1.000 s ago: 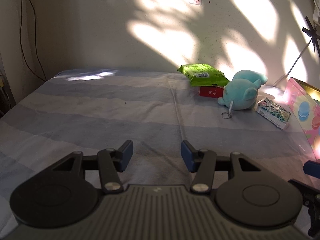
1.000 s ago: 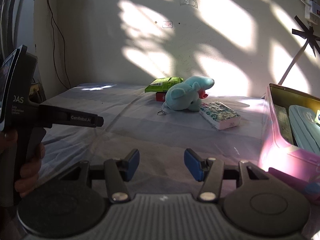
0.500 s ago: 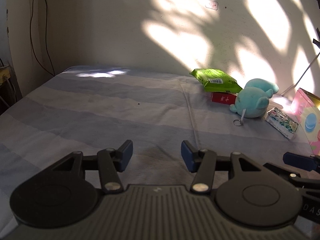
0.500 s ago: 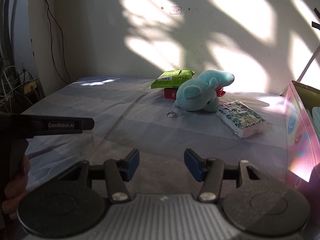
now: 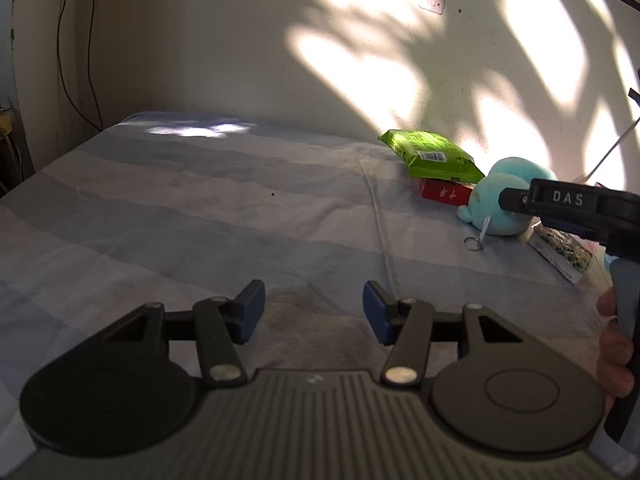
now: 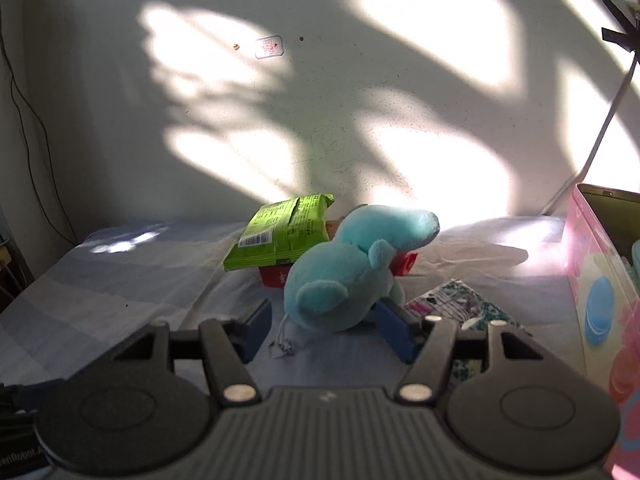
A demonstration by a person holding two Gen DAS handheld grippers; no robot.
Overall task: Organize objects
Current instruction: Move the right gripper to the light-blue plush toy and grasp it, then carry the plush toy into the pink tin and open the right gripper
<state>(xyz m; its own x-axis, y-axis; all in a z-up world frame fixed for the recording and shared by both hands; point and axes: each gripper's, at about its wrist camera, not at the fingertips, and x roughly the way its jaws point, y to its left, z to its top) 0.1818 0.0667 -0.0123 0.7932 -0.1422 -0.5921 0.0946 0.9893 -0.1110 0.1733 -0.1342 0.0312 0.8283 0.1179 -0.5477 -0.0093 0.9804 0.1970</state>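
Observation:
A teal plush toy [image 6: 344, 276] with a key ring [image 6: 282, 347] lies on the striped bed sheet [image 6: 120, 292]. My right gripper [image 6: 324, 330] is open, its blue fingertips [image 6: 256, 326] on either side of the plush's near end, not closed on it. Behind the plush a green packet [image 6: 280, 232] leans on a red box [image 6: 276, 276]. A patterned packet [image 6: 460, 304] lies to its right. My left gripper [image 5: 314, 314] is open and empty over bare sheet; the plush [image 5: 500, 204] and green packet [image 5: 432, 156] are far right of it.
A pink box [image 6: 600, 304] stands open at the right edge. The wall [image 6: 320, 120] runs behind the bed. In the left wrist view the right gripper's body [image 5: 580, 208] and the hand holding it cross in front of the plush. Cables hang at the left.
My right gripper has moved forward to the plush, which now sits between its open fingertips. My left gripper has shifted slightly and turned; the right gripper's body now covers part of its view.

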